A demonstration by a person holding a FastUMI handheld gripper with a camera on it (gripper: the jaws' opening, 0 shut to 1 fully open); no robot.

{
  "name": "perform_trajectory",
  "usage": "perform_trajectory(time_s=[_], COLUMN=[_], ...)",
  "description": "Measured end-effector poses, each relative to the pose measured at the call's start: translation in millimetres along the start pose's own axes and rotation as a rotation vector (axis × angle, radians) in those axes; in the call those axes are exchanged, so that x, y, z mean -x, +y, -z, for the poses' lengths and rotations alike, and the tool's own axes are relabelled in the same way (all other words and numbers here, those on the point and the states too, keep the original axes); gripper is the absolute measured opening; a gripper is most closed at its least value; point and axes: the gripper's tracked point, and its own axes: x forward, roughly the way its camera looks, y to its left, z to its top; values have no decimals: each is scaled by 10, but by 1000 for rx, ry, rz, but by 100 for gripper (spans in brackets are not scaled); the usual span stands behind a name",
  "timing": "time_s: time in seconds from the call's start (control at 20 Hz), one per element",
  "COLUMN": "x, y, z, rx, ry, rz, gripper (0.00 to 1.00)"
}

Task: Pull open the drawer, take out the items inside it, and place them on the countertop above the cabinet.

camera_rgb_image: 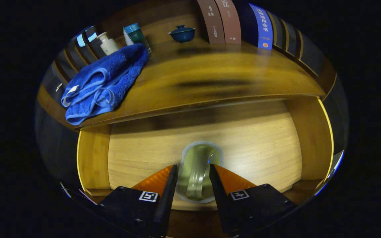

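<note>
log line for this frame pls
drawer open | claw shut on clear roll, lifted above drawer floor | blue towel on countertop | next: likely place roll on countertop

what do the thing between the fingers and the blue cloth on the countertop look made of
The item between the gripper fingers looks like clear glass or plastic: translucent, greenish, glossy. Whether they press it is unclear. The blue towel looks like plush terry: fuzzy pile, soft folds.

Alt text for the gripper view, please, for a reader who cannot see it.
The gripper has its two fingers on either side of a pale green translucent roll lying in the open light wooden drawer. Above, on the brown wooden countertop, lie a crumpled blue towel, a small dark blue lidded bowl, bottles and upright books.
</note>
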Motion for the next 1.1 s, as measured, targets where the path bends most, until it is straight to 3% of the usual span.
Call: perform_trajectory(time_s=[0.15, 0.3, 0.65, 0.85, 1.1], x=[-40, -18, 35, 42, 433], y=[3, -8, -72, -98, -45], z=[-52, -47, -42, -105, -188], rx=[14, 87, 119, 74, 80], ry=[-11, -2, 2, -31, -90], rz=[4, 38, 73, 58, 23], gripper=[25, 27, 27, 6, 6])
